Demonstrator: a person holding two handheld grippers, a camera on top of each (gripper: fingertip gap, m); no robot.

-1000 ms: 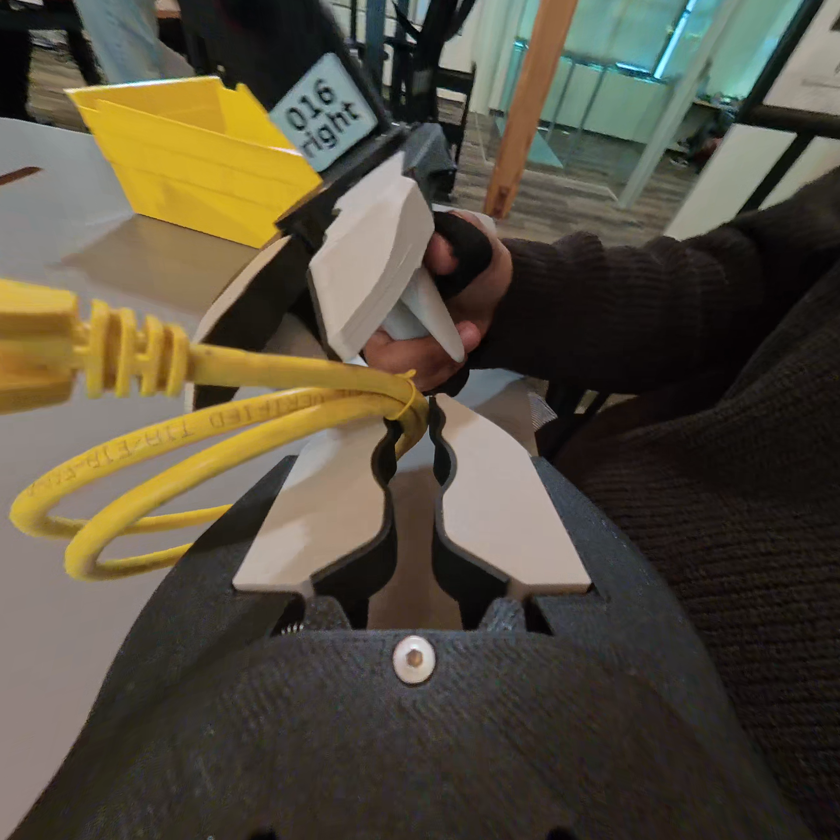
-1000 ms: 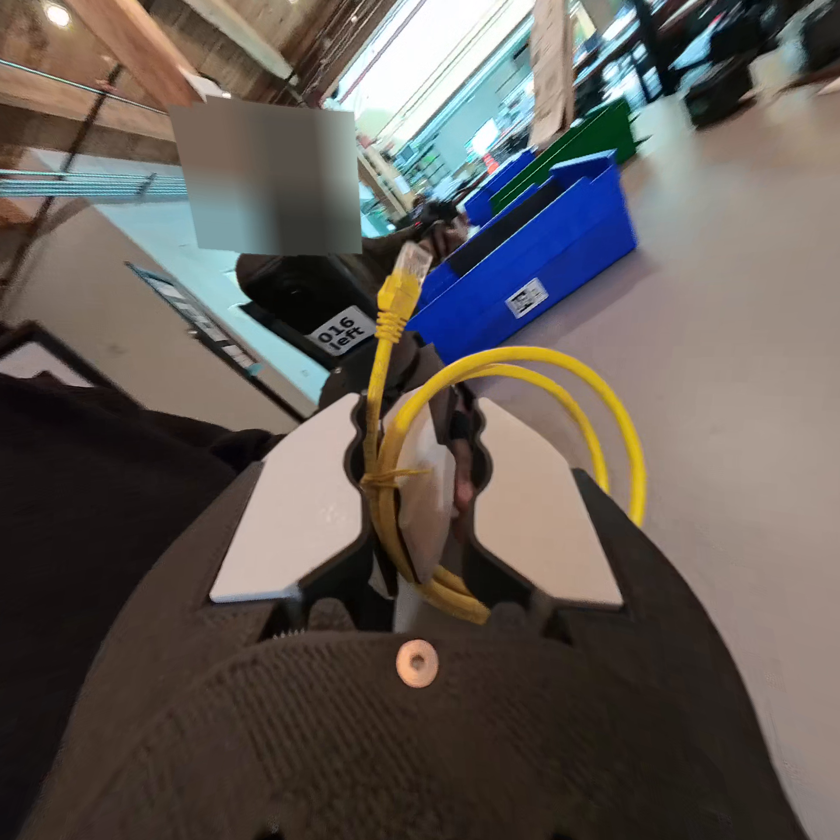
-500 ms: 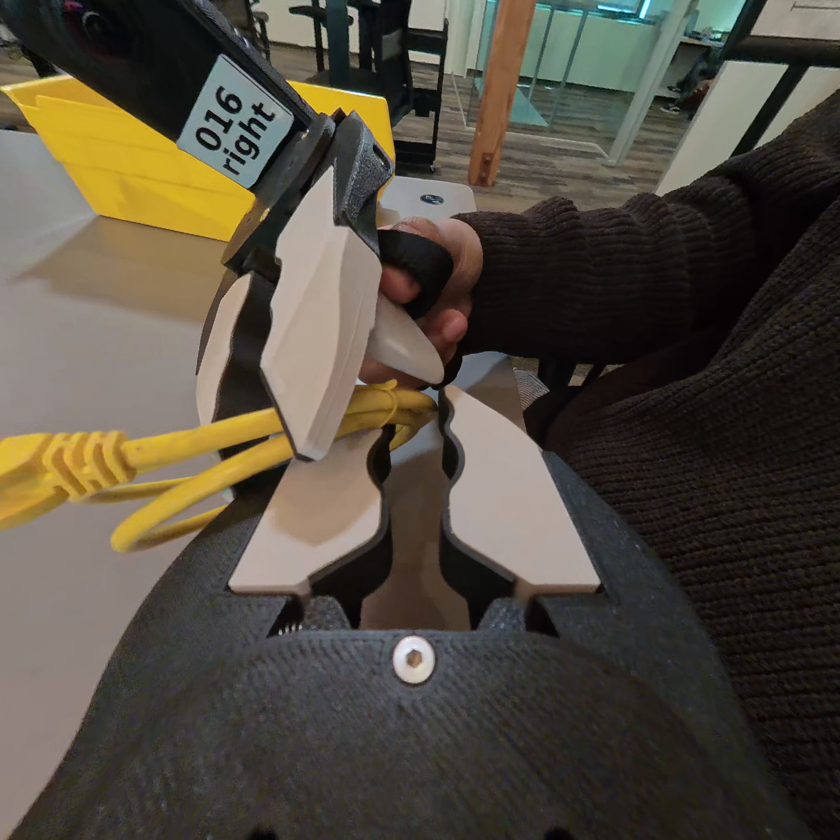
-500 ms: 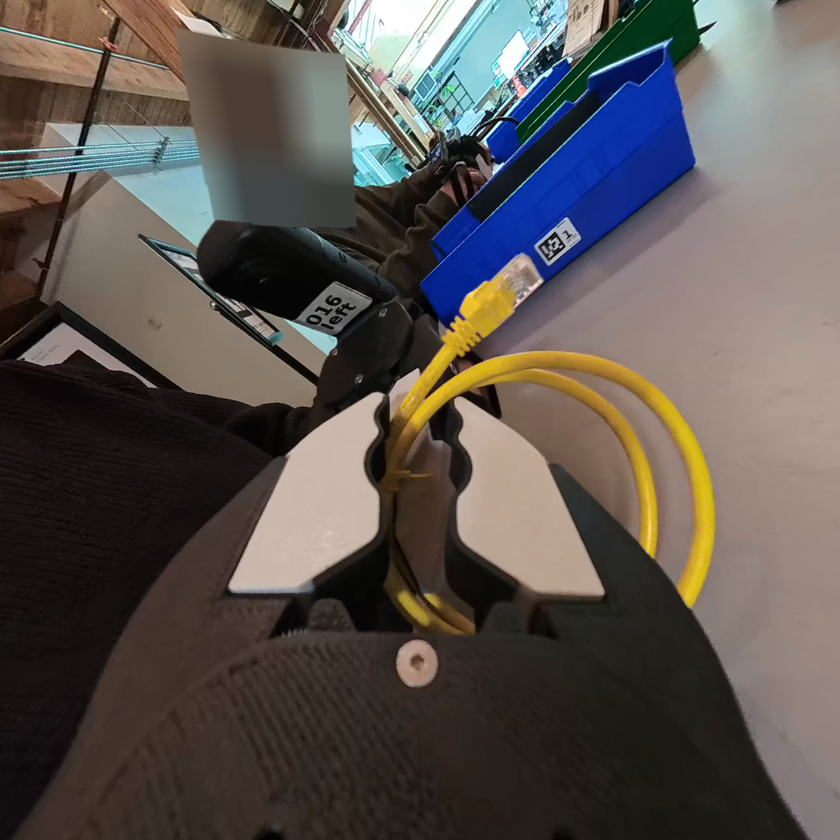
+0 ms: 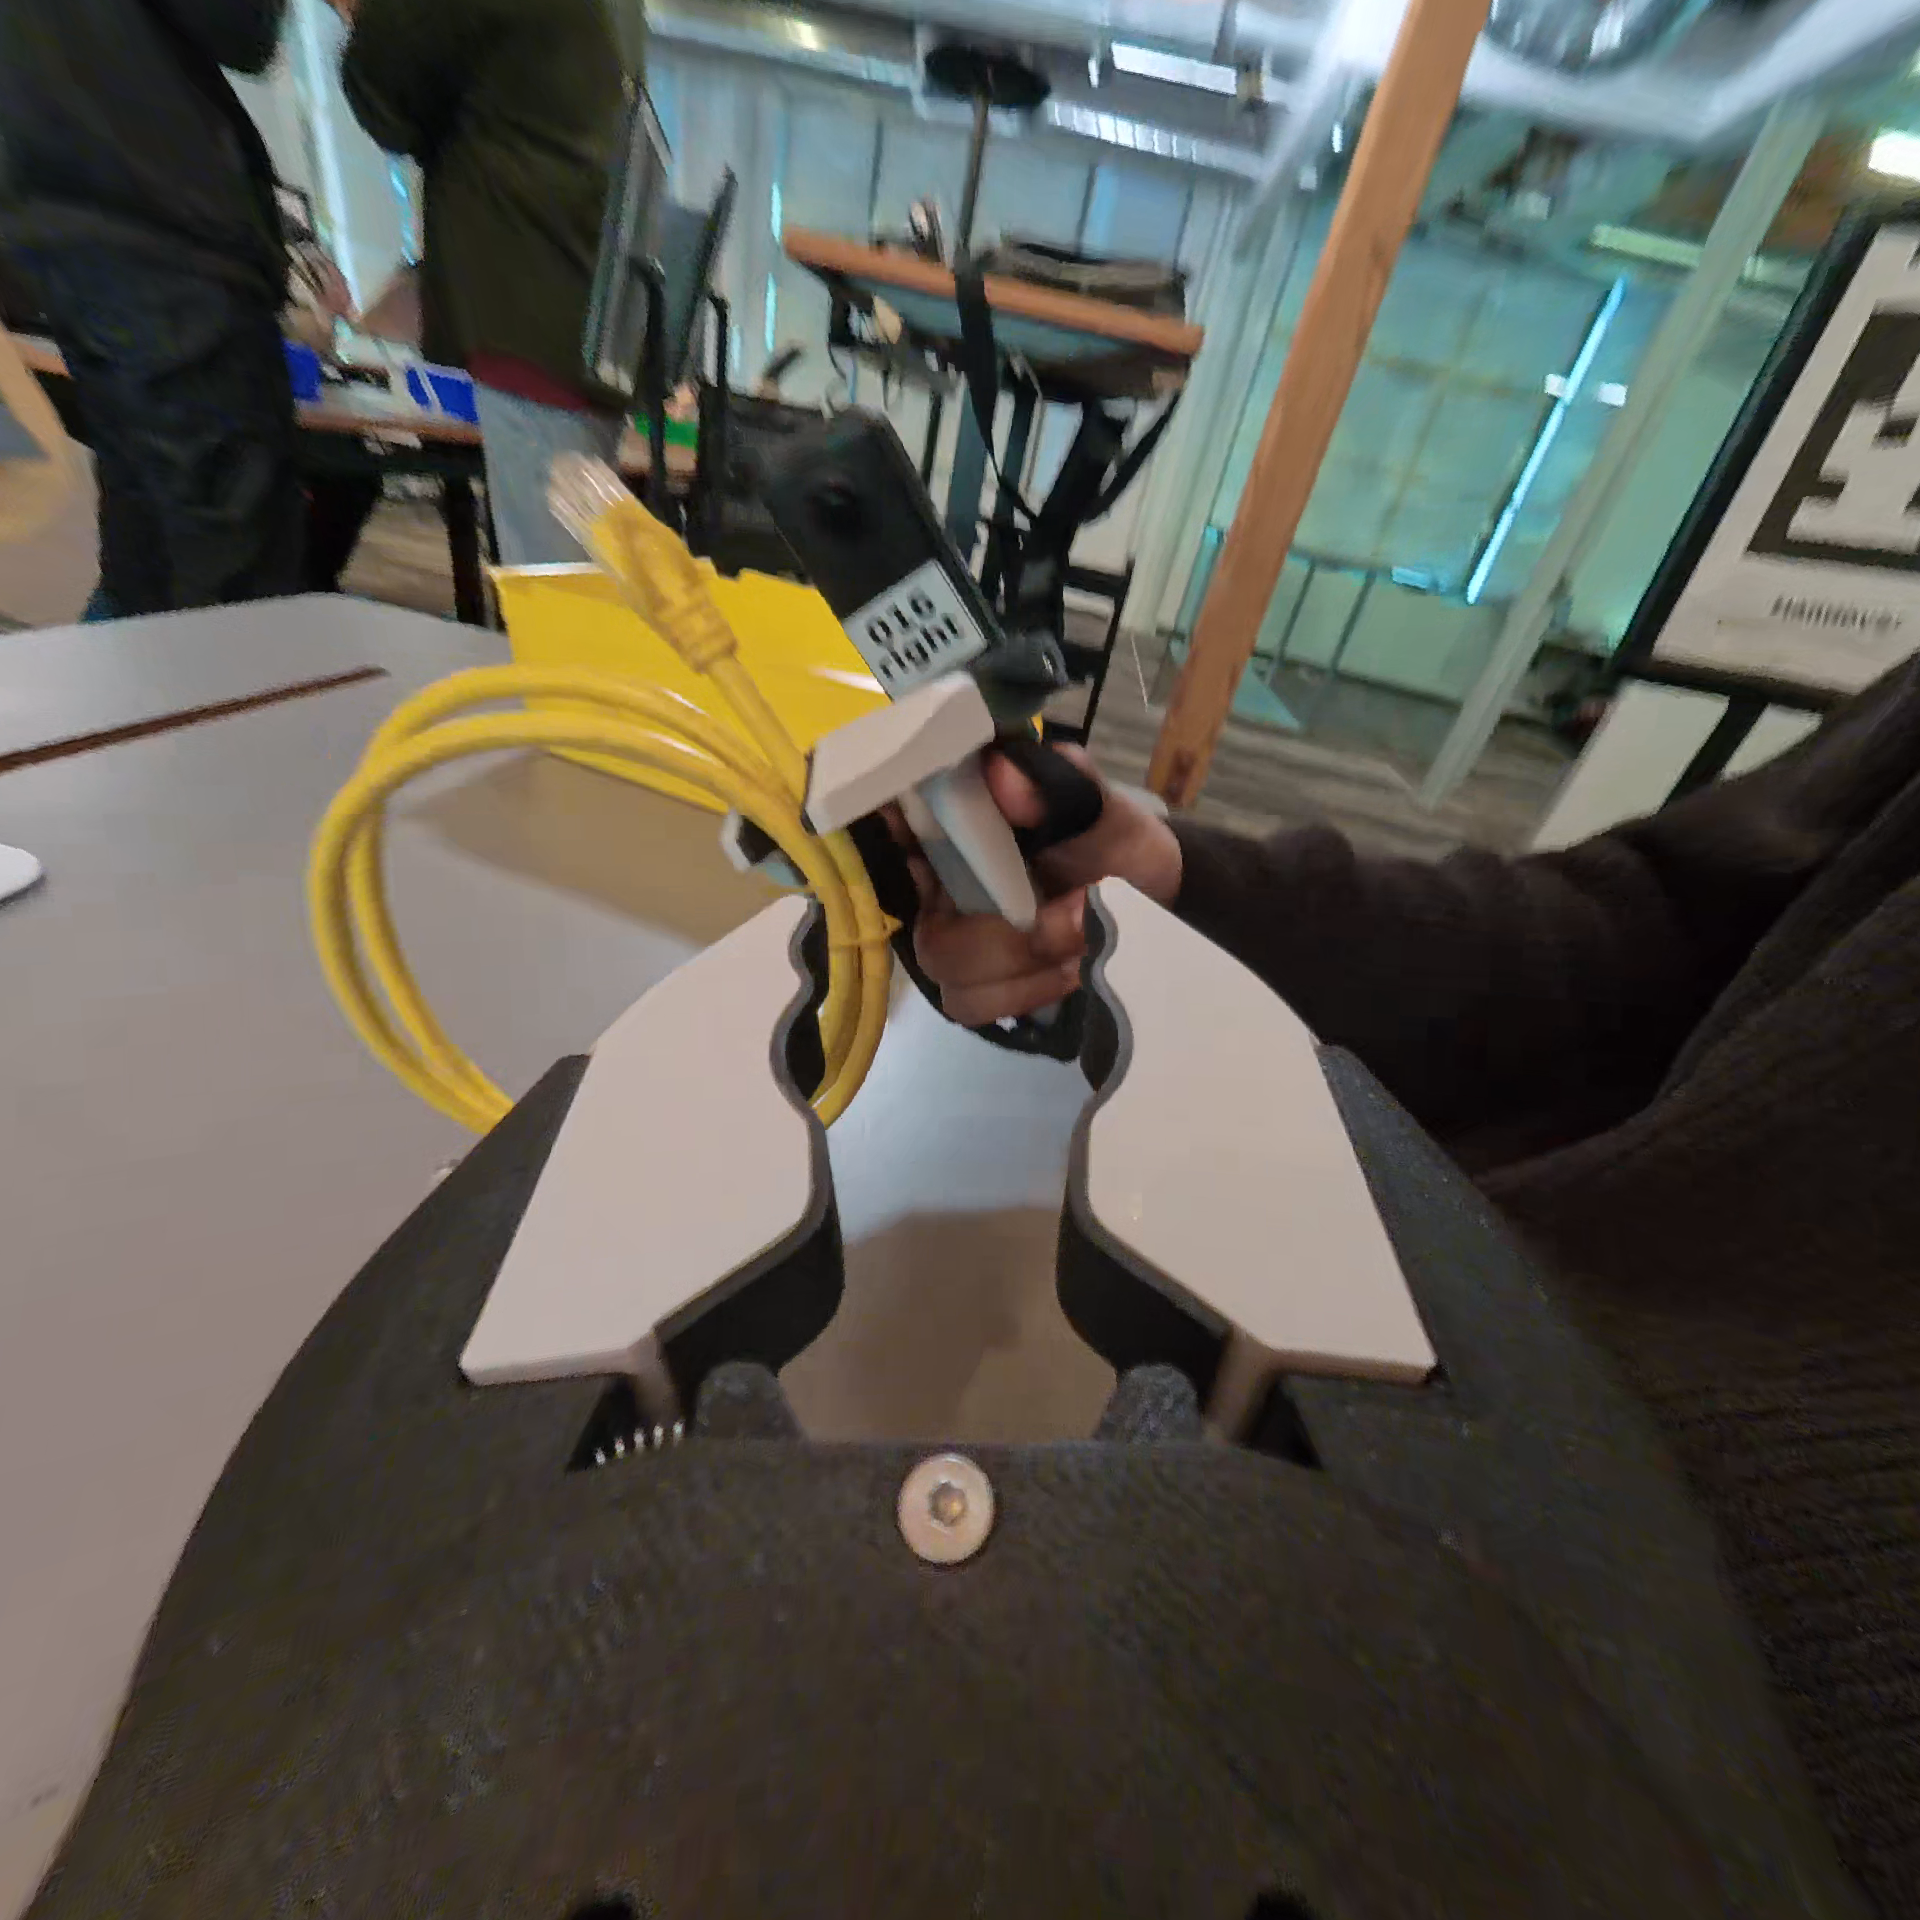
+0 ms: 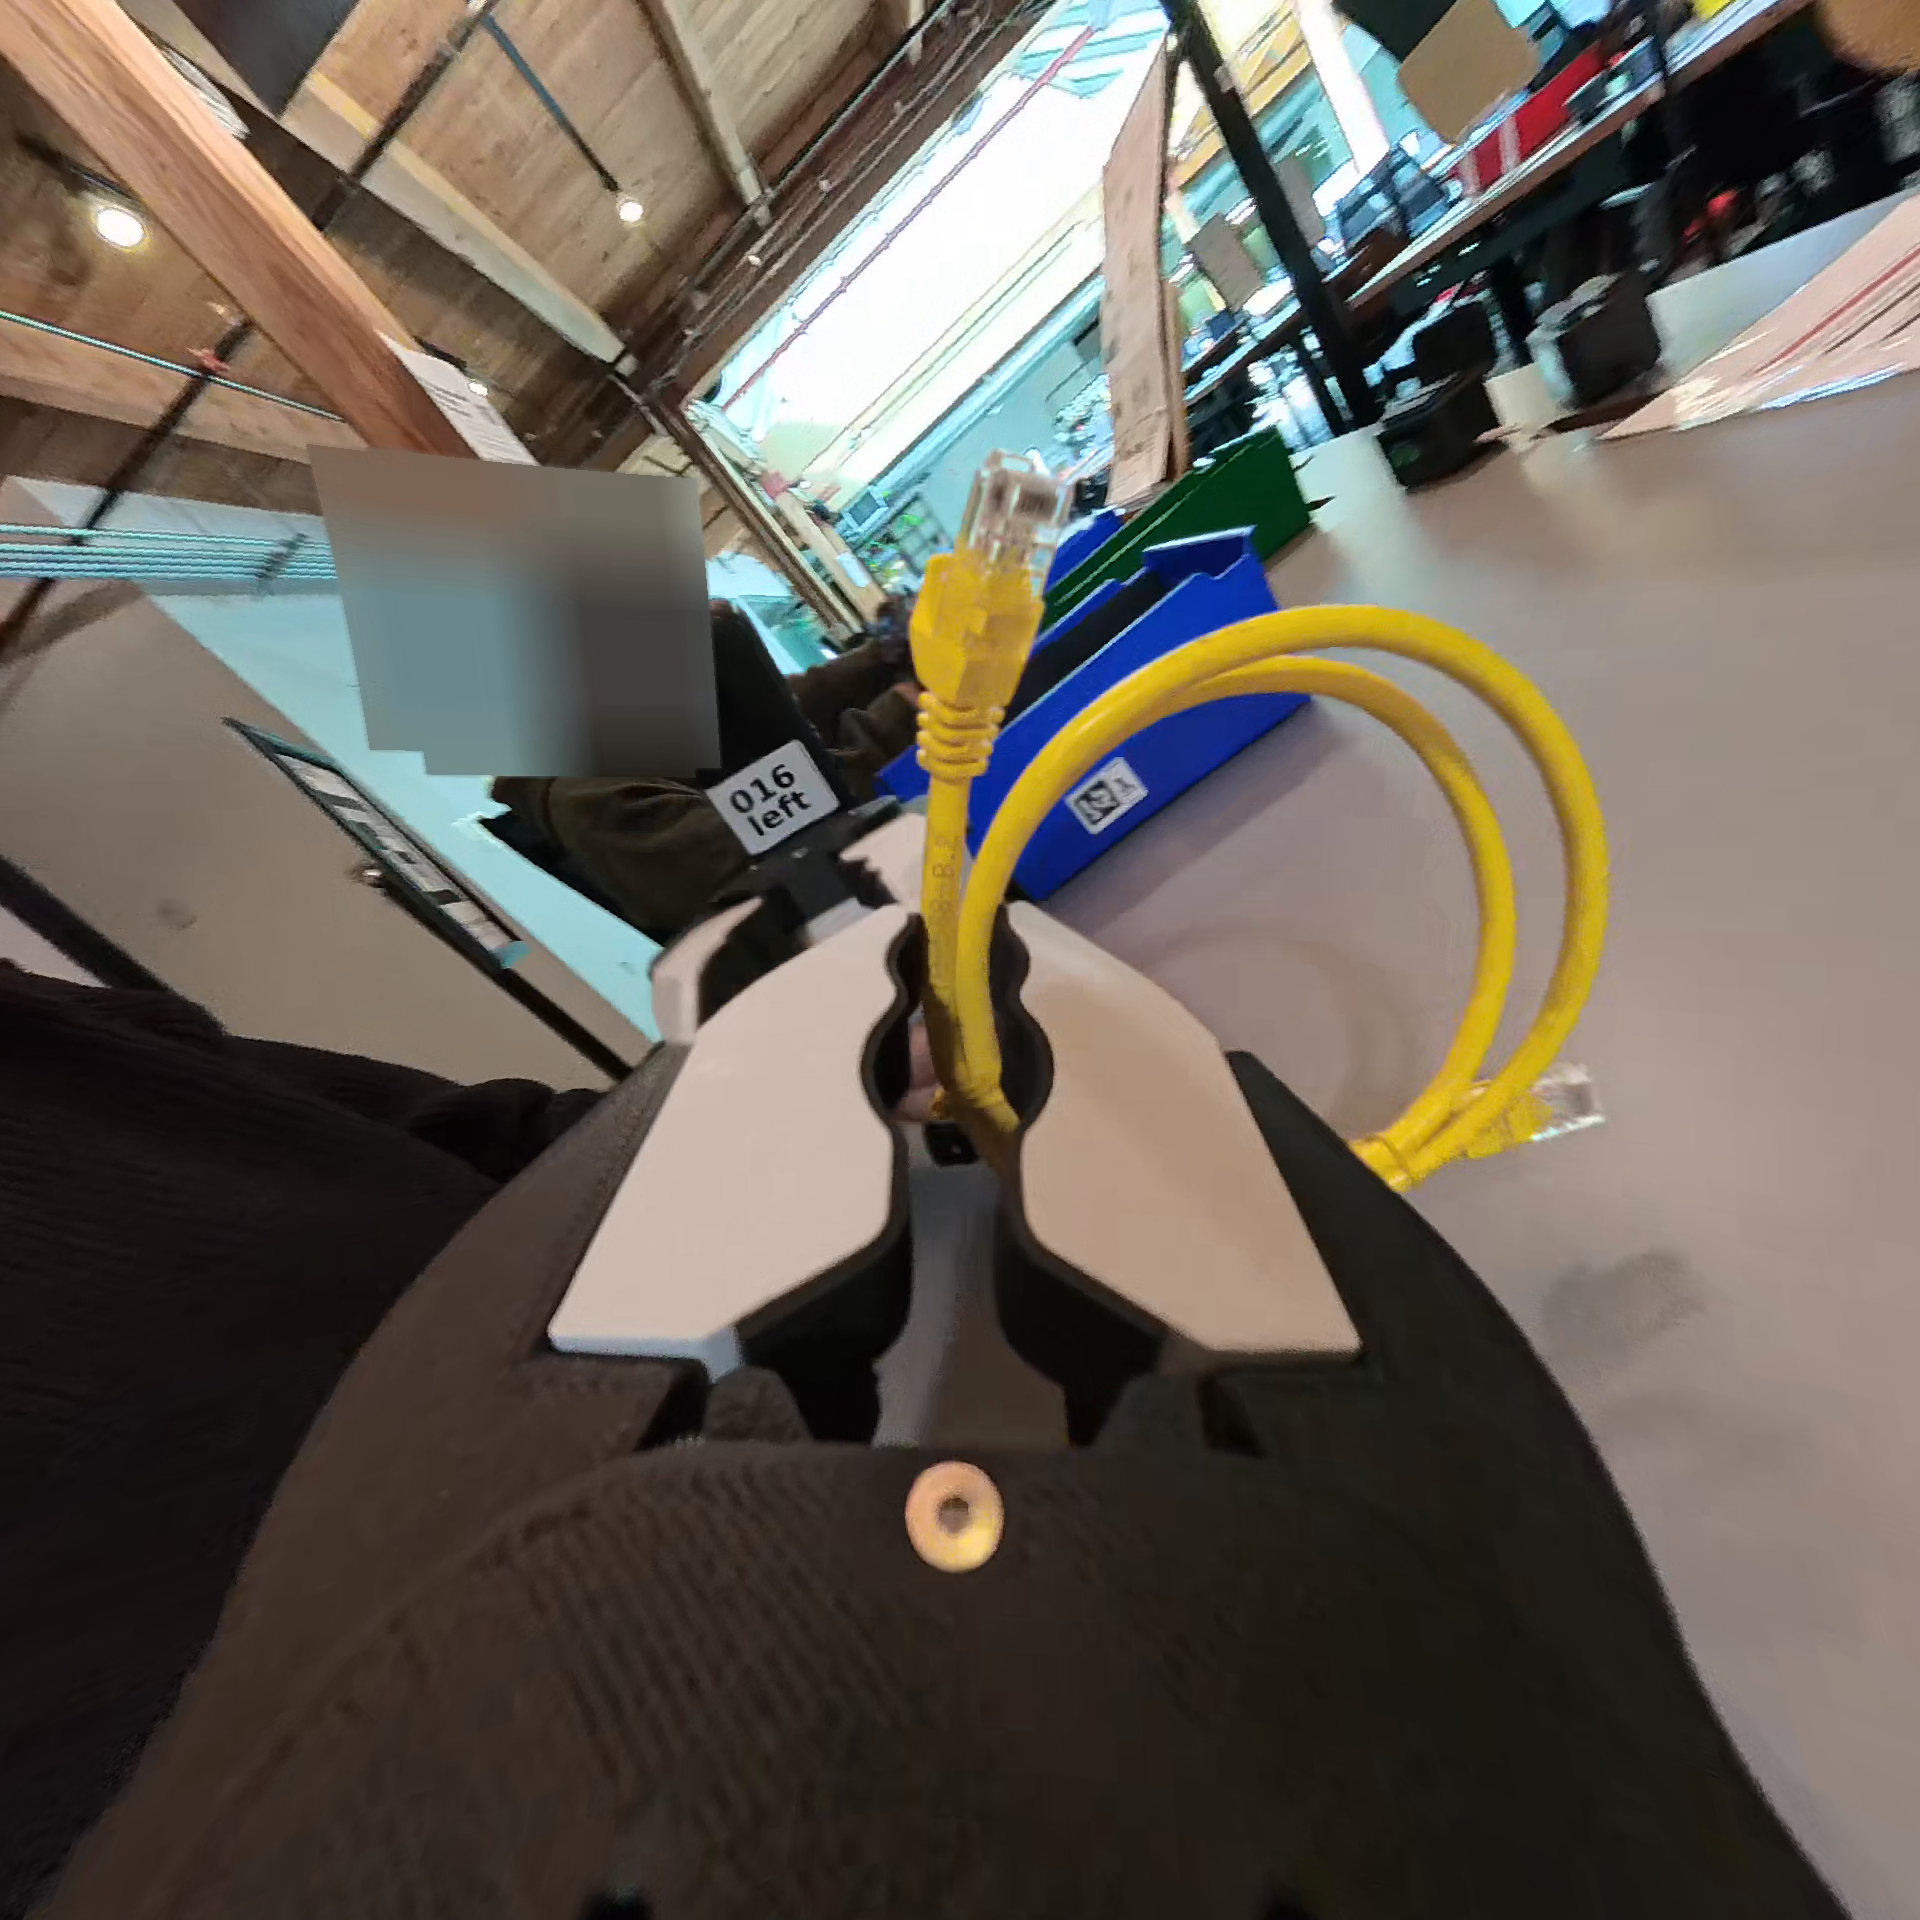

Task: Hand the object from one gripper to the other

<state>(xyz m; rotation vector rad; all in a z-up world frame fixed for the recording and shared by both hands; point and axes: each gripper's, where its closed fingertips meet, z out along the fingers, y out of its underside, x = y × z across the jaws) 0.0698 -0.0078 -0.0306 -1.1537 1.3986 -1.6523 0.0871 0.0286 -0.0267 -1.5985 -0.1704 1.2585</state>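
We are holding the coiled yellow cable in the right gripper, whose jaws are pinching two strands of the coil between their notched inner edges. One plug end is standing up just above the jaw tips, and the rest of the loop is arching out to the right of the jaws, with the second plug hanging at the loop's lower end, beside the right finger. A thin tie is binding the strands together near that lower end.

In the left wrist view, the same cable is hanging from the right gripper ahead of and slightly left of the left gripper. The jaws of the left gripper are spread wide, and we are gripping nothing with them. One part of the coil is passing just inside the left finger's tip; we cannot tell whether it is touching that finger. A hand in a dark knitted sleeve is gripping the right gripper's handle, just beyond the left gripper's right finger.

Below both sets of jaws, the grey worktop is carrying the bins. A yellow bin is sitting behind the cable in the left wrist view. A blue bin is lying beyond the right gripper's jaws, with a green bin behind it. Two standing persons are visible far beyond the worktop, to the upper left.
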